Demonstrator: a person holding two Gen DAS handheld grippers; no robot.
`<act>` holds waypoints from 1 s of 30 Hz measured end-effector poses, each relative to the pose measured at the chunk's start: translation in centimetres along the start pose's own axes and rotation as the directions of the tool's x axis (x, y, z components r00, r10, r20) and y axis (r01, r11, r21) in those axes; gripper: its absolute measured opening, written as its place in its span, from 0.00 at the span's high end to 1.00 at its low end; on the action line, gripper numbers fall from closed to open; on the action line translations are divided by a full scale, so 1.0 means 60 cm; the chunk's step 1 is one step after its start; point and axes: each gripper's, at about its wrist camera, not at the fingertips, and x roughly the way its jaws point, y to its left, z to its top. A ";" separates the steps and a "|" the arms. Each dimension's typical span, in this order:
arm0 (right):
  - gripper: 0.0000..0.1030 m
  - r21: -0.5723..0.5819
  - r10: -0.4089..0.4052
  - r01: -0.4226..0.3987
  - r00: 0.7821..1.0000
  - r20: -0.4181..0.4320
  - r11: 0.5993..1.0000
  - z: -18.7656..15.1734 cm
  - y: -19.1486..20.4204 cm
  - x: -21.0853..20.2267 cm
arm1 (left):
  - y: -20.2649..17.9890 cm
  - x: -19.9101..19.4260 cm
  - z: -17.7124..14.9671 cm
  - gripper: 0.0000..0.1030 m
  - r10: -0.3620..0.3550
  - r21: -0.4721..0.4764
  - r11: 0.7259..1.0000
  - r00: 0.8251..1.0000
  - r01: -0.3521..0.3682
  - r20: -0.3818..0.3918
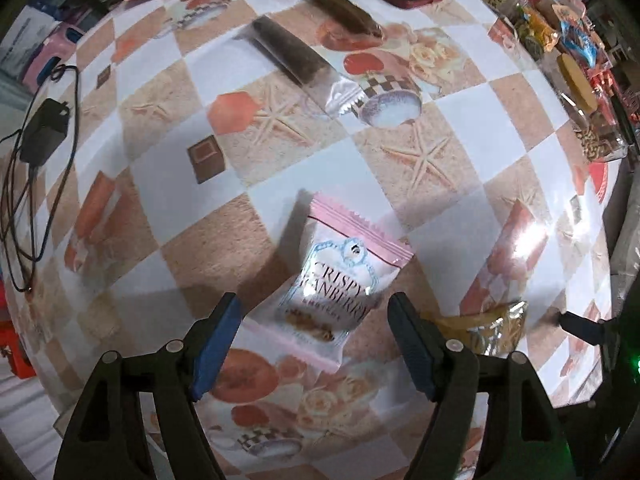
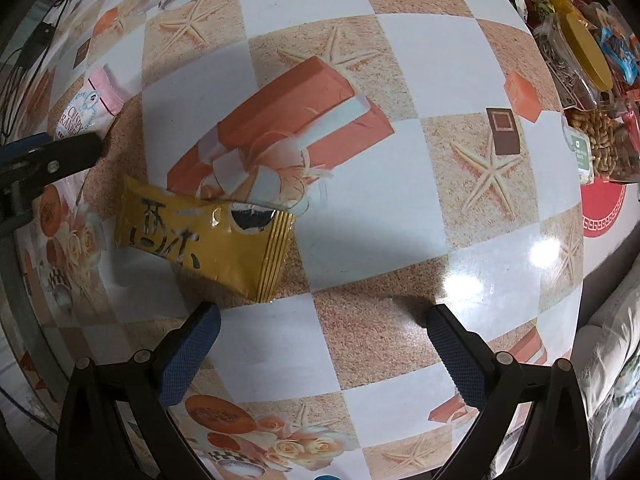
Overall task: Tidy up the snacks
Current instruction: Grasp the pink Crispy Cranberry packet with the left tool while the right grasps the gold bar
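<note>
Pink-and-white cranberry packet (image 1: 340, 280), mustard-yellow packet (image 2: 208, 236), checkered beige-and-white starfish-print tablecloth (image 2: 320, 80)

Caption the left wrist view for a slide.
Open left tongs hover over a pink cranberry packet on the patterned table.

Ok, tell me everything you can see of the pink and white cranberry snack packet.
The cranberry packet is a small glossy pillow pouch, white with a pink zigzag-crimped top edge, blue ornamental frame and "CRISPY CRANBERRY" lettering. It appears sealed and lies flat on the patterned tablecloth, between the open fingers of the left gripper, untouched. A yellow packet lies beside it.
</note>
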 end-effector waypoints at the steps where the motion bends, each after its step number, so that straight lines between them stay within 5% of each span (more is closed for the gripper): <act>1: 0.00 0.000 0.000 0.000 1.000 0.000 1.000 -0.003 0.007 0.005 | -0.003 0.007 0.003 0.24 0.008 0.000 1.000 1.000 -0.008 -0.007; 3: 0.00 0.000 -0.001 0.001 1.000 -0.001 1.000 -0.013 0.015 -0.003 | -0.012 0.020 0.013 0.25 0.018 -0.008 1.000 1.000 -0.018 -0.019; 8: 0.00 -0.001 -0.002 0.002 1.000 -0.006 1.000 -0.025 0.061 0.014 | -0.016 0.017 0.013 0.45 -0.008 0.000 1.000 1.000 0.008 0.009; 12: 0.00 -0.007 0.004 -0.004 0.999 -0.046 1.000 -0.033 0.099 0.030 | -0.022 0.022 -0.019 0.45 -0.008 -0.008 1.000 1.000 0.009 0.016; 16: 0.00 0.063 0.095 -0.101 0.991 0.094 0.993 -0.024 0.075 -0.016 | -0.015 0.027 -0.065 0.45 -0.017 -0.047 0.999 1.000 0.017 0.003; 20: 0.00 0.107 0.035 -0.052 0.988 0.149 0.993 0.000 0.065 -0.041 | -0.009 0.033 -0.131 0.45 0.002 -0.067 0.998 1.000 -0.003 -0.018; 26: 0.00 0.134 -0.003 -0.007 0.997 0.074 0.991 0.037 0.066 -0.004 | 0.010 0.038 -0.178 0.43 0.000 -0.120 0.993 0.999 -0.005 -0.044; 30: 0.00 0.077 0.006 -0.007 1.000 0.012 0.997 -0.002 0.092 0.020 | 0.003 0.045 -0.182 0.40 0.006 -0.136 0.991 0.999 -0.012 -0.046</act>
